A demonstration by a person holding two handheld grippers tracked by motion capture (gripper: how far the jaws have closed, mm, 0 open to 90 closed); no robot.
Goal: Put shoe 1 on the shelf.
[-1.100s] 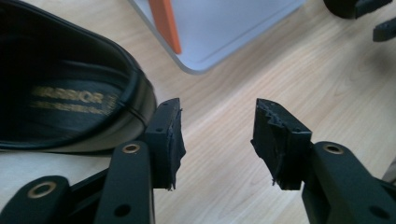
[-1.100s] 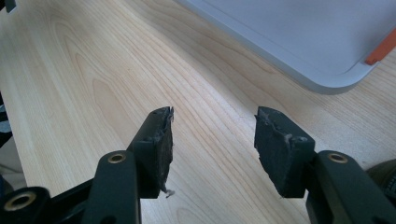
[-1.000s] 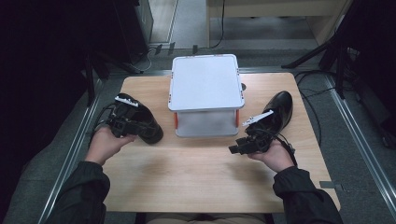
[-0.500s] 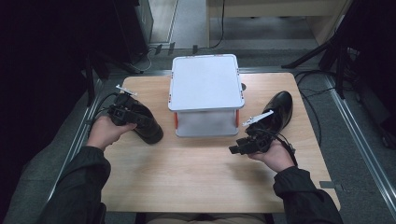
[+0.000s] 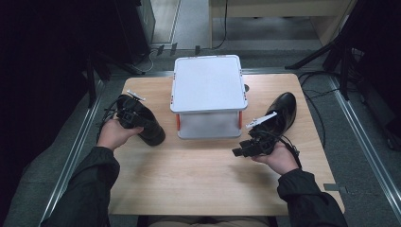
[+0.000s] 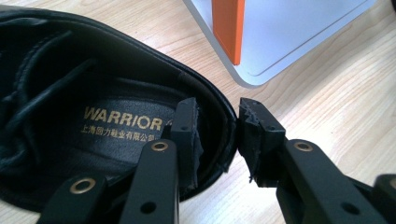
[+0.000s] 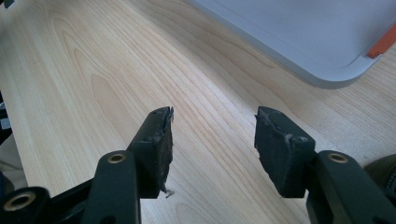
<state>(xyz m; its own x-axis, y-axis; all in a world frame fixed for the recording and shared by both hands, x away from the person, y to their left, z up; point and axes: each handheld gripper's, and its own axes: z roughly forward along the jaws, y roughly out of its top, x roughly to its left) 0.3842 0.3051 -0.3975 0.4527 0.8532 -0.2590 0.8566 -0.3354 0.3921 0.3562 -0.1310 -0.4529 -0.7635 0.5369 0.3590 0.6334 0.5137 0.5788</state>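
We see the left gripper (image 5: 133, 115) at the left side of the wooden table (image 5: 198, 179), right over the left black shoe (image 5: 144, 124). In the left gripper view, the heel rim of this shoe (image 6: 116, 121) stands between the two jaws: one jaw is inside the shoe, above the insole with the gold word WARRIOR, and the other jaw is outside, over the bare wood. The jaws have just been closing on this rim. The inner pad seems to lie against the lining, but a narrow gap shows between the leather and the outer pad, so we cannot say the rim is pinched yet.

The shoe lies on the table just beside the white box (image 5: 208, 99), which has orange clasps and sits in the middle. Its toe points toward the near edge of the table.

The right gripper (image 5: 255, 142) is held above the table near the front right corner of the box. In the right gripper view its jaws are spread wide, with nothing between them except bare wood (image 7: 116, 70) farther below. The right black shoe (image 5: 282, 109) lies just behind this gripper, at the right side of the box.
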